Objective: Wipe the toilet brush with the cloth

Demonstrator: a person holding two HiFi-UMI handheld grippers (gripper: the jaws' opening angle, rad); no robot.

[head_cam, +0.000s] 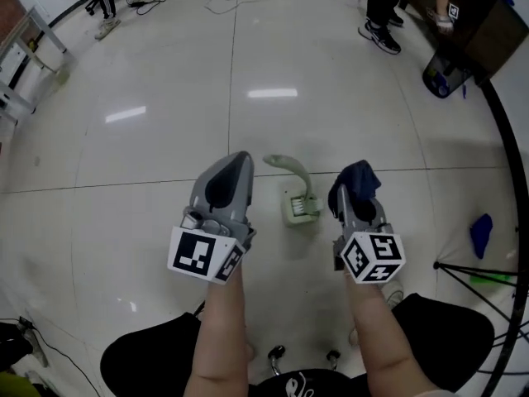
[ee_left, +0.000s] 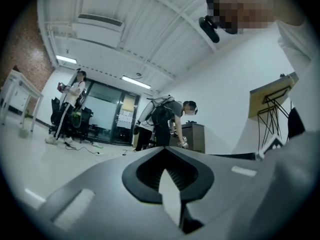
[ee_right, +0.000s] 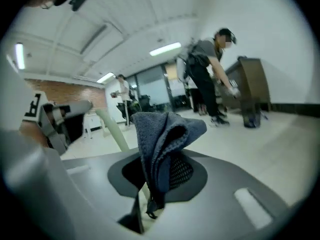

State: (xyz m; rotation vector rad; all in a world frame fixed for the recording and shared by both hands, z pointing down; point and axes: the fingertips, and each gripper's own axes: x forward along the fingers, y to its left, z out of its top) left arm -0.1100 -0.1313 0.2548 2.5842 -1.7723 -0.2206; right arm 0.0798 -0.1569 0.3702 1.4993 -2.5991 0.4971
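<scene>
The right hand-held gripper (head_cam: 355,201) was clamped on a dark blue cloth (ee_right: 162,139), which stood bunched above its closed jaws. The left hand-held gripper (head_cam: 234,170) had its jaws together with nothing between them. Both hovered over the floor (head_cam: 165,98), and the pale green toilet brush (head_cam: 296,193) lay on the tiles between them — touched by neither, as far as the head view showed, though their height was hard to judge. With the cloth in hand, the pickup looked done; the wiping itself had apparently not begun — cloth and brush were apart.
</scene>
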